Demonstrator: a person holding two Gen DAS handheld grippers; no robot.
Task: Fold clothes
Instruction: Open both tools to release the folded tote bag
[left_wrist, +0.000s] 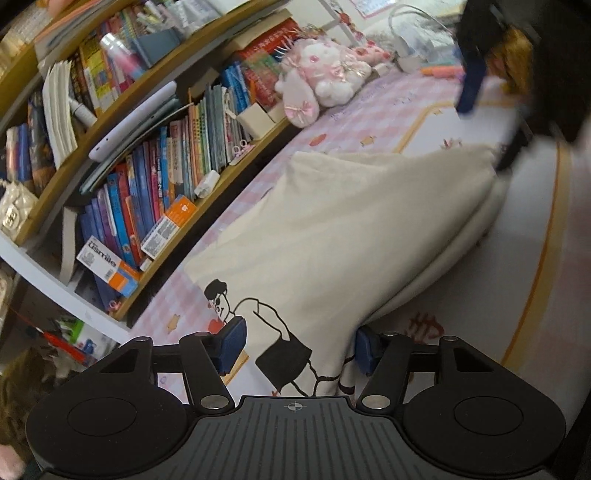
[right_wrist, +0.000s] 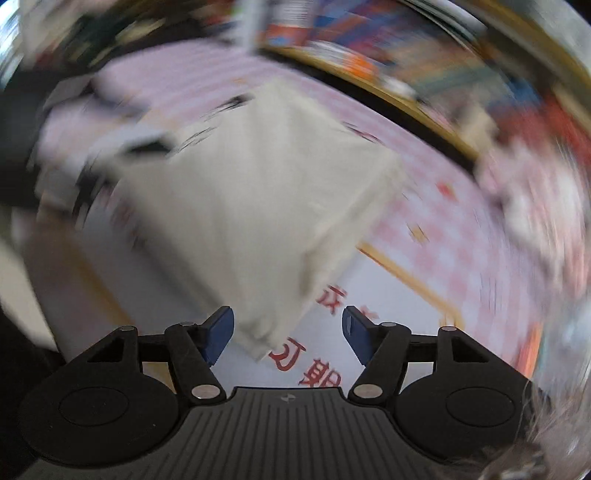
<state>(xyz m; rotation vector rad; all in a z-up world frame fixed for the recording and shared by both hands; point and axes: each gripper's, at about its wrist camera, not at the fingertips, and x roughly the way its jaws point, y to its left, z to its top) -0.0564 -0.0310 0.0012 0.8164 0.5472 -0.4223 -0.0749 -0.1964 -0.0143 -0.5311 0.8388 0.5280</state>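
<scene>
The cream T-shirt (left_wrist: 332, 221), folded, lies on the pink checked bedspread (left_wrist: 388, 107) near its bookshelf-side edge. Both the left gripper (left_wrist: 297, 345) and right gripper (right_wrist: 288, 332) stand released, cloth between their 2 pads ungripped. A careless pass could snag a layer and undo the fold.

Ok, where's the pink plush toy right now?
In the left wrist view the pink plush toy lies at the top centre, on the pink checked sheet against the bookshelf, beyond the cream shirt.

Cream garment (left_wrist: 332, 229) with black figure print, pink-checked sheet (left_wrist: 388, 107), blue-padded jaws
</scene>
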